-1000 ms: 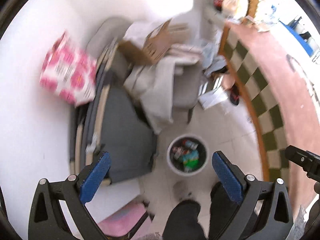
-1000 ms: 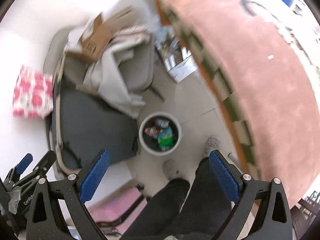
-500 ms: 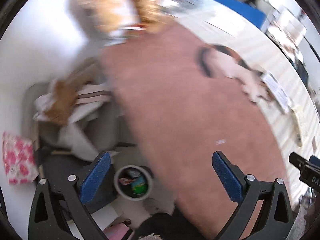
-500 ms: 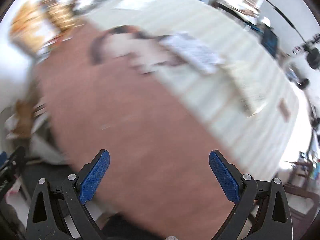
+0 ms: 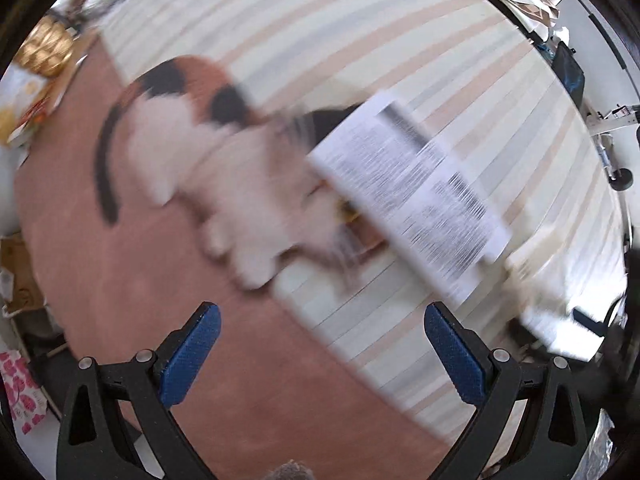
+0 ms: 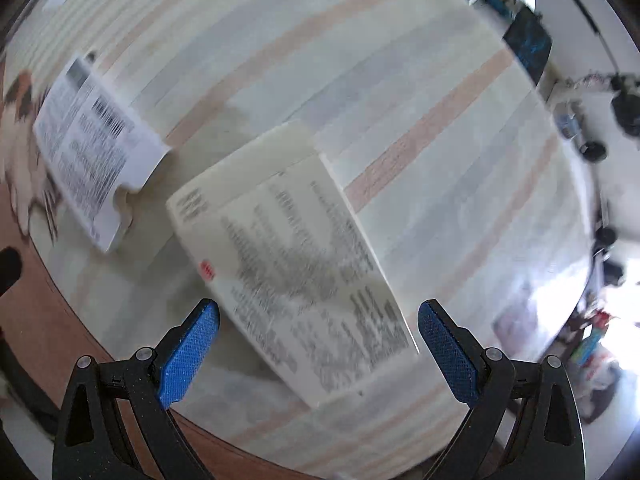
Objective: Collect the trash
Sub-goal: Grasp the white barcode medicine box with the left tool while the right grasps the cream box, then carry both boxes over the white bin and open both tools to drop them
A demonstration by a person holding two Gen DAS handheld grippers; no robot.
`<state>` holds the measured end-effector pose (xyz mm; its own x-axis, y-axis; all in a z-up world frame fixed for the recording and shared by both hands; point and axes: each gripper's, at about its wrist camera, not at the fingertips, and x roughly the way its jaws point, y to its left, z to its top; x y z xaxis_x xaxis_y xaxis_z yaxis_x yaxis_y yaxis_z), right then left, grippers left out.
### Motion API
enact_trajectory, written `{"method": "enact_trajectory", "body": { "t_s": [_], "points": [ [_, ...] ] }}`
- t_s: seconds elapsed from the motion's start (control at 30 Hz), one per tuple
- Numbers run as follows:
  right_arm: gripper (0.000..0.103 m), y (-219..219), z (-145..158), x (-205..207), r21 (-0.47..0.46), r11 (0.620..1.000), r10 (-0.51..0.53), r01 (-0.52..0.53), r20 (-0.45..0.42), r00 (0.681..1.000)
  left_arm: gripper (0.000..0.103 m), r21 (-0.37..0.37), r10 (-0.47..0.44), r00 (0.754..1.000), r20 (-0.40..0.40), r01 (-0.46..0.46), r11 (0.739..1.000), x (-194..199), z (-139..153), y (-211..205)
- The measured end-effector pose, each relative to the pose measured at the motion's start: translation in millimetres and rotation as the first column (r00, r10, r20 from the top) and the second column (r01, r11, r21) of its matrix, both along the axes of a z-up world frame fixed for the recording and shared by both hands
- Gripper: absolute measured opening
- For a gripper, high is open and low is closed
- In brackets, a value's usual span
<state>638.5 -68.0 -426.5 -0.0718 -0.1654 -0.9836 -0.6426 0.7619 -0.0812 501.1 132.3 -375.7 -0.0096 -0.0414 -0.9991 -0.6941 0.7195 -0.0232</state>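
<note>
Both views are blurred by motion. A white printed paper (image 5: 408, 196) lies on a striped cloth (image 5: 360, 40), partly over a calico cat picture (image 5: 208, 152) on a pink mat. My left gripper (image 5: 320, 356) is open and empty above the mat's edge. In the right wrist view a larger printed cream box or leaflet (image 6: 296, 264) lies on the striped cloth (image 6: 360, 60), with the white printed paper (image 6: 92, 160) to its left. My right gripper (image 6: 318, 352) is open and empty, just above the leaflet's near end.
Snack packets (image 5: 36, 68) sit at the far left of the table. A cardboard box (image 5: 16, 276) and a pink patterned bag (image 5: 20, 392) are below the table's left edge. Dark clutter (image 6: 528, 44) lines the far right.
Both grippers swung up from the floor bin and chair to the tabletop. The bin has left view and the printed papers have come in.
</note>
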Motion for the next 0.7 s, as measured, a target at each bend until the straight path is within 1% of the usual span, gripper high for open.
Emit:
{"method": "enact_trajectory", "body": {
  "t_s": [0.07, 0.13, 0.2, 0.23, 0.27, 0.3, 0.33, 0.37, 0.4, 0.43, 0.5, 0.53, 0.57, 0.6, 0.63, 0.67, 0.7],
  "points": [
    [0.094, -7, 2, 12, 0.038, 0.997, -0.07, 0.07, -0.004, 0.998, 0.103, -0.031, 0.023, 1.0, 0.008, -0.023, 0.999, 20, -3, 5],
    [0.093, -22, 6, 27, 0.046, 0.982, -0.185, 0.184, 0.018, 0.983, 0.103, -0.065, 0.063, 0.998, 0.012, -0.062, 0.996, 38, -8, 12],
    [0.093, -43, 10, 42, 0.069, 0.944, -0.327, 0.324, 0.044, 0.944, 0.103, -0.082, 0.112, 0.994, -0.014, -0.113, 0.99, 52, -18, 19],
    [0.093, -49, 11, 45, 0.081, 0.924, -0.377, 0.373, 0.045, 0.925, 0.103, -0.092, 0.134, 0.99, -0.035, -0.137, 0.986, 57, -24, 22],
    [0.093, -58, 12, 51, 0.099, 0.896, -0.437, 0.432, 0.04, 0.898, 0.103, -0.119, 0.171, 0.983, -0.067, -0.178, 0.977, 62, -35, 26],
    [0.093, -65, 12, 55, 0.109, 0.877, -0.473, 0.467, 0.037, 0.88, 0.103, -0.132, 0.196, 0.977, -0.09, -0.206, 0.969, 65, -42, 29],
    [0.093, -70, 11, 58, 0.112, 0.862, -0.5, 0.494, 0.033, 0.865, 0.103, -0.148, 0.225, 0.97, -0.096, -0.237, 0.96, 66, -46, 32],
    [0.093, -74, 11, 60, 0.116, 0.851, -0.518, 0.511, 0.035, 0.855, 0.103, -0.158, 0.271, 0.959, -0.085, -0.282, 0.946, 65, -47, 36],
    [0.093, -78, 11, 61, 0.121, 0.841, -0.535, 0.527, 0.044, 0.844, 0.103, -0.143, 0.281, 0.955, -0.093, -0.292, 0.946, 67, -48, 38],
    [0.093, -82, 12, 62, 0.121, 0.842, -0.534, 0.525, 0.05, 0.844, 0.098, -0.132, 0.278, 0.956, -0.09, -0.289, 0.948, 68, -47, 39],
    [0.092, -89, 11, 62, 0.124, 0.841, -0.537, 0.527, 0.062, 0.841, 0.09, -0.099, 0.242, 0.968, -0.066, -0.248, 0.964, 71, -44, 36],
    [0.092, -93, 13, 61, 0.125, 0.842, -0.534, 0.524, 0.063, 0.843, 0.09, -0.076, 0.216, 0.974, -0.061, -0.22, 0.972, 71, -42, 33],
    [0.092, -96, 13, 58, 0.125, 0.845, -0.53, 0.52, 0.065, 0.846, 0.09, -0.053, 0.159, 0.986, -0.052, -0.162, 0.985, 70, -40, 29],
    [0.092, -98, 14, 56, 0.12, 0.85, -0.522, 0.512, 0.068, 0.85, 0.09, -0.042, 0.125, 0.991, -0.045, -0.126, 0.991, 69, -39, 26],
    [0.092, -95, 13, 42, 0.115, 0.854, -0.516, 0.507, 0.068, 0.854, 0.09, -0.023, 0.061, 0.997, -0.036, -0.062, 0.998, 67, -38, 20],
    [0.092, -97, 12, 37, 0.11, 0.858, -0.511, 0.502, 0.064, 0.857, 0.09, -0.005, -0.044, 0.998, -0.032, 0.044, 0.999, 63, -38, 8],
    [0.092, -98, 12, 33, 0.109, 0.861, -0.505, 0.498, 0.059, 0.861, 0.09, 0.012, -0.118, 0.992, -0.034, 0.119, 0.993, 59, -37, 1]
  ]
}}
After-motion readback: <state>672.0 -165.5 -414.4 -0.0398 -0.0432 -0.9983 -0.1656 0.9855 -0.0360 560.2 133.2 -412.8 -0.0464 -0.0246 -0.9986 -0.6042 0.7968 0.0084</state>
